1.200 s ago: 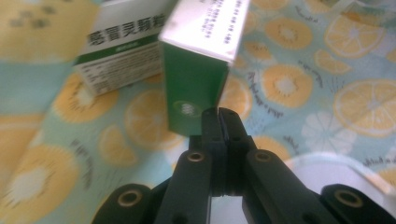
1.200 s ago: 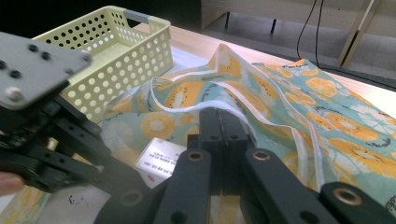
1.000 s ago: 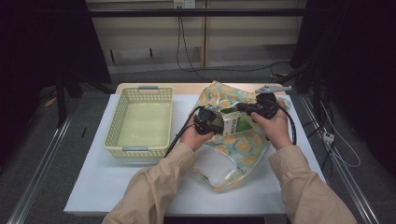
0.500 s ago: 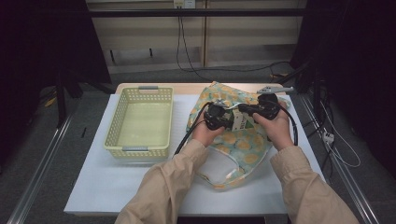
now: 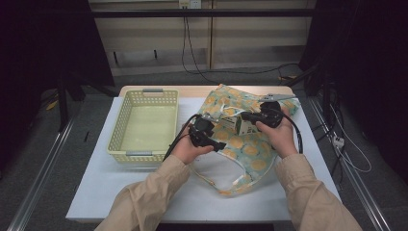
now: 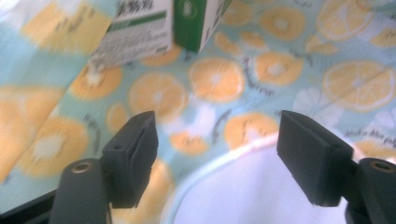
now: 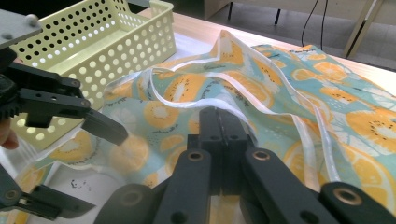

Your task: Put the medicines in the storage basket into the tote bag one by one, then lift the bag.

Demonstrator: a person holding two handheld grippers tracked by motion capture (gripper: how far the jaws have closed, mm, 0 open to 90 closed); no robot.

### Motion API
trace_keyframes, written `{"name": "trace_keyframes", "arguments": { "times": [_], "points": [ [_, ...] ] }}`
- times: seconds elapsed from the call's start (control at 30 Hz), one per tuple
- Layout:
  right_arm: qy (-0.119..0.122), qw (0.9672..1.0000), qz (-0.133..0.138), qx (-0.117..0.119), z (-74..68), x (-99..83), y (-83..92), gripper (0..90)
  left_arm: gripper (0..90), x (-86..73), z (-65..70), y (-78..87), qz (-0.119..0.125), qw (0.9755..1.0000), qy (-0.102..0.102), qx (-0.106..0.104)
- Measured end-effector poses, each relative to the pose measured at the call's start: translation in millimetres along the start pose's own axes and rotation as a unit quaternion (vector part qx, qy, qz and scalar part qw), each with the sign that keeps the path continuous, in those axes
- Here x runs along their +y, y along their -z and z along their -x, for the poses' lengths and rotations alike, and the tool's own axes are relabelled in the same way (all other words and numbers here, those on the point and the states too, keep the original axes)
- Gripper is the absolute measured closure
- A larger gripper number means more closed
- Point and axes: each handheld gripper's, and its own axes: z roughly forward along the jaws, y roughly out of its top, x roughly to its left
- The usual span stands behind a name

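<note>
A cloth bag (image 5: 246,150) printed with orange slices lies on the white table. A white and green carton (image 5: 242,127) sits on it between my two grippers. My left gripper (image 5: 217,139) is just left of the carton. Its jaws have just been opening and now stand wide apart with nothing between them (image 6: 217,154). The carton (image 6: 154,28) lies beyond them over the bag (image 6: 215,79). My right gripper (image 5: 246,117) is shut (image 7: 223,123), and the bag's white-trimmed rim (image 7: 196,105) rises to its tips as if pinched.
A pale yellow perforated basket (image 5: 143,97) stands on the table (image 5: 144,187) left of the bag, near the left gripper (image 7: 100,170). Cables trail from both grippers. Beyond the table's far edge are dark floor and wires.
The left gripper moved right to the carton, then drew back left with its jaws apart. The carton stays beside the right gripper, which has hardly moved.
</note>
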Motion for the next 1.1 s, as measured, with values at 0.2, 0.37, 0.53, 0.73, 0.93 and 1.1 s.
{"name": "trace_keyframes", "arguments": {
  "times": [0.2,0.37,0.53,0.73,0.93,1.1],
  "points": [
    [0.003,1.0,0.0,0.002,-1.9,-0.4,1.2,90.0,22.1,-17.7,-4.7,-0.6,-0.018,0.9997,0.003,0.014],
    [0.0,1.0,0.003,0.002,-0.7,-1.5,3.4,90.0,21.2,-23.5,-4.4,-0.3,-0.024,0.9994,-0.001,0.023],
    [0.001,1.0,0.001,0.005,-1.1,-3.9,3.1,90.0,23.0,-26.9,-5.0,-2.3,-0.025,0.9991,-0.007,0.035],
    [-0.002,1.0,0.002,0.005,0.0,-5.3,3.6,90.0,21.1,-27.6,-6.8,-7.4,-0.03,0.9988,0.001,0.038],
    [-0.003,1.0,0.002,0.006,0.3,-5.0,2.6,90.0,21.1,-28.8,-8.6,-17.9,-0.039,0.9978,-0.004,0.054],
    [-0.005,1.0,0.002,0.007,1.1,-5.5,1.5,90.0,22.5,-29.0,-7.9,-32.9,-0.035,0.9976,0.0,0.059]
  ]
}}
